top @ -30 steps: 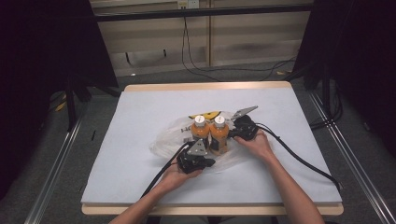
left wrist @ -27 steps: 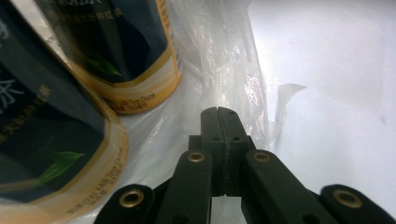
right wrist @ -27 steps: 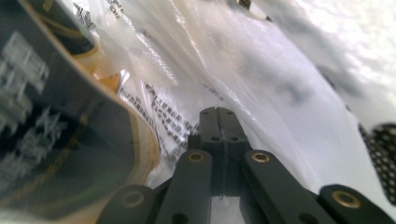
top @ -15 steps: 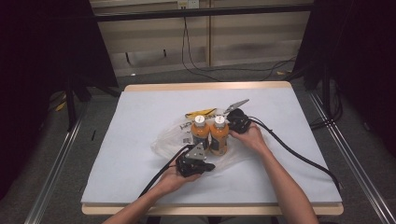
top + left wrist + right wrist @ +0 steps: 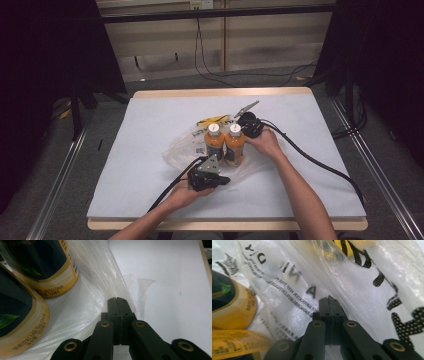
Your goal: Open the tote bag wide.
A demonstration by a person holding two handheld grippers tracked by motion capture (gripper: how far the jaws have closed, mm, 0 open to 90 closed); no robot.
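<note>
Right gripper (image 5: 248, 123) shifted behind bottles (image 5: 224, 143) | both grippers pinch bag (image 5: 182, 146) | left gripper (image 5: 206, 176) in front

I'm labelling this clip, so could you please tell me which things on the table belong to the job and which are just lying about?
In the job:
- plastic bag, pinched by both tongs
- two bottles standing on it
- left tongs
- right tongs

Lying about:
- yellow packet behind the bottles
- cables on the floor beyond the table

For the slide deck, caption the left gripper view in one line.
Left gripper, jaws shut, pinches the clear plastic bag beside two orange milk-tea bottles on the white table.
</note>
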